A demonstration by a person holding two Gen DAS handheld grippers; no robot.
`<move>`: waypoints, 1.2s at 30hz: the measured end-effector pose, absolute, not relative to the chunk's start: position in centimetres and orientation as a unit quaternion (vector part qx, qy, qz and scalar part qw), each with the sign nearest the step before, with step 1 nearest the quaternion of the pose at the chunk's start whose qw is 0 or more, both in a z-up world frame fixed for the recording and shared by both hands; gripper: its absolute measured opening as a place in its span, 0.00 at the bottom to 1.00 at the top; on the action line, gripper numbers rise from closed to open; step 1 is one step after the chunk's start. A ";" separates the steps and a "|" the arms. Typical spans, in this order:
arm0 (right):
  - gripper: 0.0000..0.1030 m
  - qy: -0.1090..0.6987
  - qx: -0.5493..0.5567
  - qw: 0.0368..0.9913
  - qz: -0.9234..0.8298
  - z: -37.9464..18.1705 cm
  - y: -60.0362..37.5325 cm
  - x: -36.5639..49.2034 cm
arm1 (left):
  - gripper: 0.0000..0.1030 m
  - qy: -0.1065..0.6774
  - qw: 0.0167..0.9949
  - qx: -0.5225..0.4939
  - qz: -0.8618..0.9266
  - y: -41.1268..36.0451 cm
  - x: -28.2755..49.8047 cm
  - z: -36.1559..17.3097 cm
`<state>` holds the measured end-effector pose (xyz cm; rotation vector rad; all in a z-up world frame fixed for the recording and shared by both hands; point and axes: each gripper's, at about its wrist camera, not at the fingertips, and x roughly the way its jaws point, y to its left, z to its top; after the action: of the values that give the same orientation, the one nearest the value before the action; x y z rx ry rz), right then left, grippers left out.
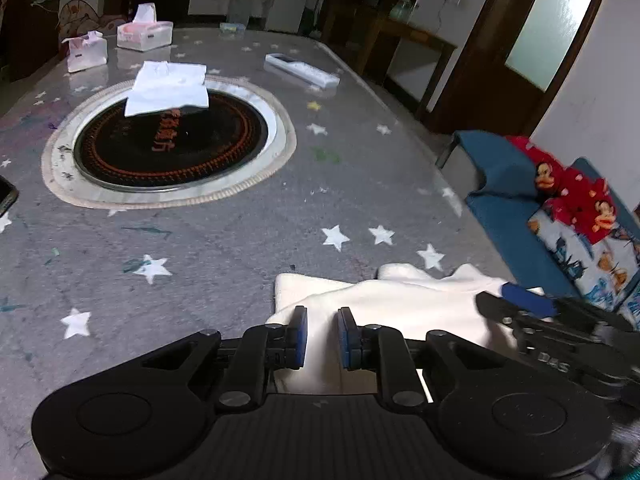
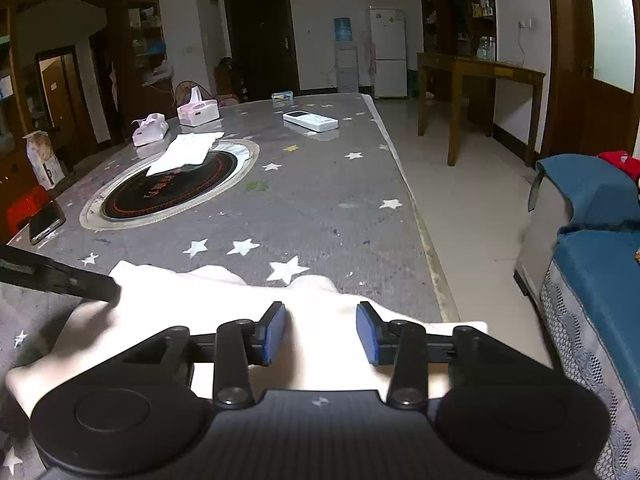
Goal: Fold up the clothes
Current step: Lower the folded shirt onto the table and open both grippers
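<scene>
On the near edge of the grey star-print table [image 2: 320, 208], just this side of the round black hotplate [image 2: 176, 188] set into its middle, lies a cream-white garment [image 2: 224, 300], rumpled and partly doubled over itself. Both claws hang low above that cloth. The left gripper [image 1: 322, 338] has its blue pads a narrow gap apart with the cream fabric showing between them, gripping nothing. The right gripper [image 2: 322, 332] is spread wider, the cloth lying under its fingers and not pinched. Across the hotplate's far rim rests a folded white garment [image 1: 168, 88]. Beyond the hotplate stand two tissue packs [image 1: 144, 34], and to its far right a white remote control [image 2: 310, 120]. Left of the hotplate a phone [image 2: 46, 222] lies at the table edge. Well right of it, off the table, sits a blue sofa [image 2: 600, 248]
</scene>
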<state>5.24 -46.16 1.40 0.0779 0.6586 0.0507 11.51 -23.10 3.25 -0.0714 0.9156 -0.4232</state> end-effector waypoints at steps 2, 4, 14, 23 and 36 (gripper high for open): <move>0.46 0.316 0.035 0.948 0.030 1.7 -45.9 5.1 | 0.18 0.437 0.877 -0.023 -0.200 -23.6 11.8 2.9; 0.51 0.321 0.030 0.946 0.033 1.4 -45.7 5.4 | 0.18 0.434 0.879 -0.016 -0.198 -24.0 11.9 2.7; 0.69 0.314 0.024 0.947 0.058 2.4 -43.9 4.5 | 0.32 0.421 0.884 -0.008 -0.202 -23.8 10.7 3.3; 0.76 0.318 -0.025 0.944 0.090 1.9 -39.9 1.2 | 0.43 0.402 0.894 0.024 -0.199 -23.1 7.7 3.3; 0.88 0.316 0.024 0.945 0.085 1.8 -40.5 -4.4 | 0.52 0.386 0.903 0.016 -0.189 -21.2 3.9 2.5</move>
<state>-4.40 -40.49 1.81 0.0480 0.6441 0.1736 3.88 -21.19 2.53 0.0326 0.7988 -0.3901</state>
